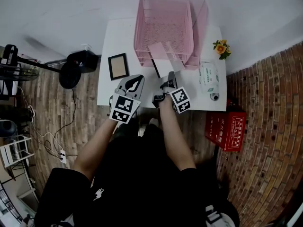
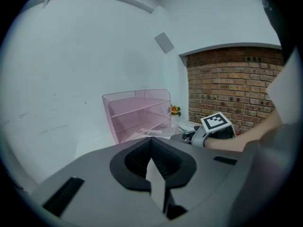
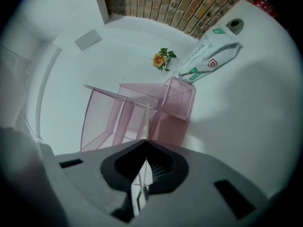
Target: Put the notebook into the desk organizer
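Note:
The pink mesh desk organizer (image 1: 170, 27) stands at the back of the white table (image 1: 108, 46). My right gripper (image 1: 169, 77) is shut on the near edge of the thin notebook (image 1: 163, 66), which reaches toward the organizer's front. In the right gripper view the notebook (image 3: 147, 119) shows edge-on, running from the closed jaws (image 3: 146, 143) toward the organizer (image 3: 137, 112). The left gripper (image 1: 137, 78) hovers just left of it with its jaws together and nothing in them. The left gripper view shows those closed jaws (image 2: 151, 143), the organizer (image 2: 137, 112) and the notebook's pink cover (image 2: 149, 132).
A dark picture frame (image 1: 118, 66) lies on the table's left part. A pack of wipes (image 1: 208, 77) and a small flower (image 1: 221, 48) sit at the right edge. A red crate (image 1: 226, 129) stands on the floor by the brick wall.

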